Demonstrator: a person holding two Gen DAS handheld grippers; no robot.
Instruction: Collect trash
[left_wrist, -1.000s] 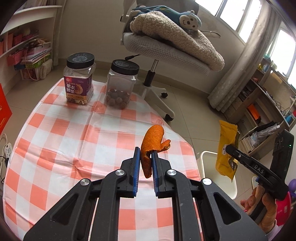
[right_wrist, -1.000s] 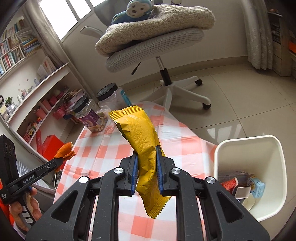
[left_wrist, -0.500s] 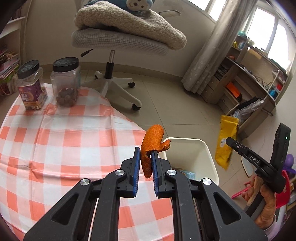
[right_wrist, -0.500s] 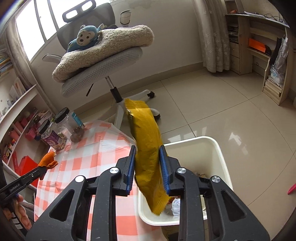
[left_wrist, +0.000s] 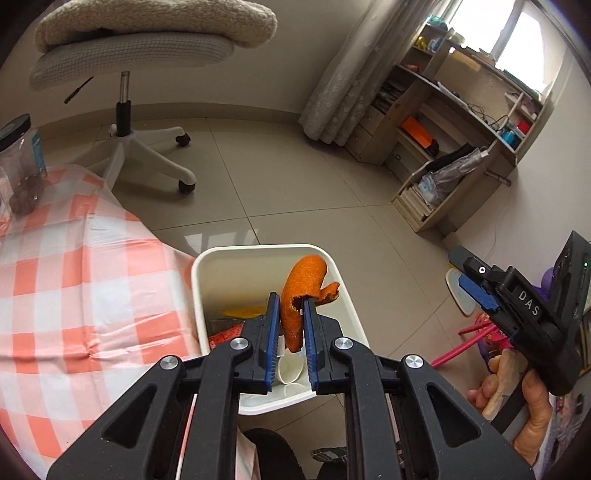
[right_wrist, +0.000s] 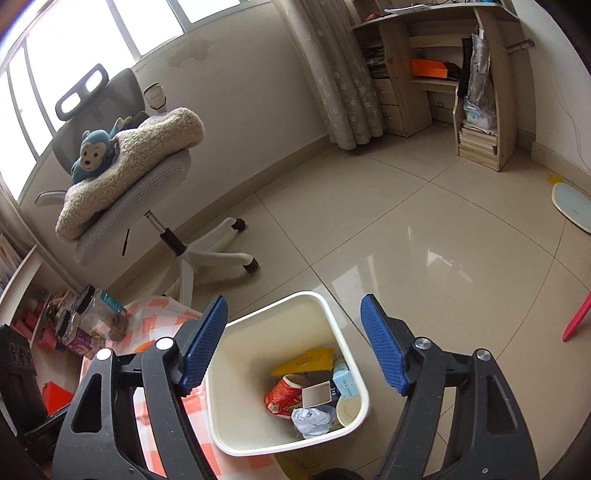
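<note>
My left gripper (left_wrist: 290, 300) is shut on an orange peel (left_wrist: 301, 291) and holds it over the white trash bin (left_wrist: 207, 258) beside the table. My right gripper (right_wrist: 293, 326) is open and empty above the same bin (right_wrist: 236, 325). The yellow snack wrapper (right_wrist: 303, 360) lies inside the bin with a red cup, a blue carton and crumpled paper. The right gripper also shows at the right of the left wrist view (left_wrist: 476, 286), open.
The table with an orange-checked cloth (left_wrist: 74, 295) lies left of the bin. Jars (right_wrist: 99, 314) stand on its far side. A swivel chair (right_wrist: 147, 177) with a blanket and a toy monkey stands behind. Wooden shelves (right_wrist: 476, 92) line the far wall.
My right gripper opened and the yellow wrapper dropped into the bin. My left gripper carried the orange peel from over the table to over the bin.
</note>
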